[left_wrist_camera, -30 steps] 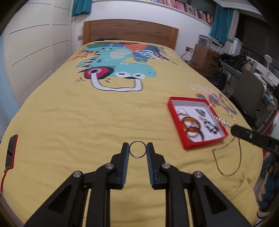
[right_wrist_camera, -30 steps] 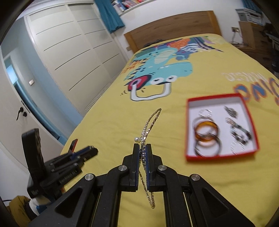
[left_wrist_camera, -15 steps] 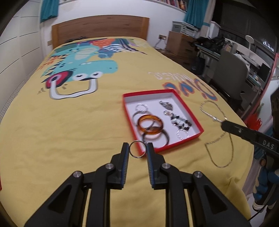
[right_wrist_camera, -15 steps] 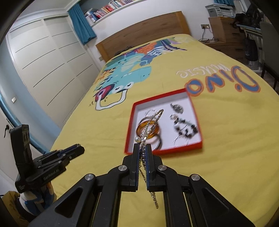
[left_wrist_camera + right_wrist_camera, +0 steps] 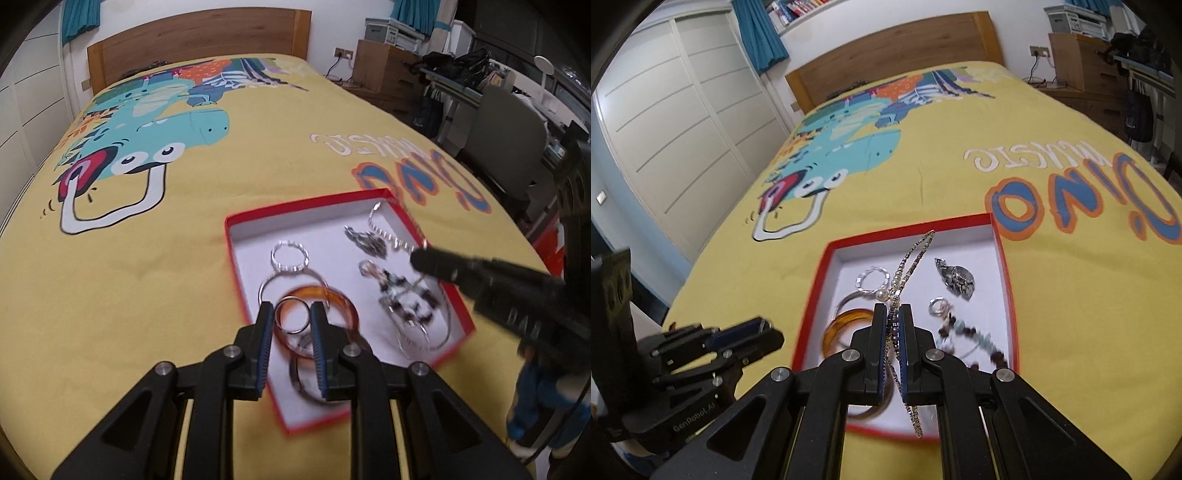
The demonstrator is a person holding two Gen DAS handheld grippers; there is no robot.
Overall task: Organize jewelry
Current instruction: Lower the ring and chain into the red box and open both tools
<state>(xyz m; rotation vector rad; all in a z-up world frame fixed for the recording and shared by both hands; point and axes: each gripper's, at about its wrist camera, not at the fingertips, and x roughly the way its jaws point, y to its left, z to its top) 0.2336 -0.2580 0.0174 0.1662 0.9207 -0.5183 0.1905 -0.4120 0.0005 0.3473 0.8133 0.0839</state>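
Jewelry in both hands, poised over the red box (image 5: 373,194) on the yellow bedspread (image 5: 147,277). Left gripper (image 5: 291,317) part-closed on a thin silver ring (image 5: 291,334), pads pinching its rim from either side, hoop face-on to the camera and hanging above the amber bangle (image 5: 334,295) in the box's near corner. Right gripper (image 5: 894,325) clamped tight on a beaded chain (image 5: 916,254) with a small pearl (image 5: 881,295) just beyond the tips.

Ring: stiff, light, smooth metal, likely slippery under the pads; best held across its width, as now, and released low to avoid a bounce or roll off the white lining. No long axis to speak of; plane roughly upright, opening toward the lens.

Chain: limp, feather-light, prone to tangling with the bead bracelet (image 5: 979,339) and the watch-like piece (image 5: 956,280) already inside. Doubled loop running away from the tips toward the box's far wall, loose tail drooping back beneath the fingers; long axis along the gripper's pointing line. Exact clasp position hard to tell through the blur, possibly near the pearl. Gripped mid-length, so both ends free to swing.
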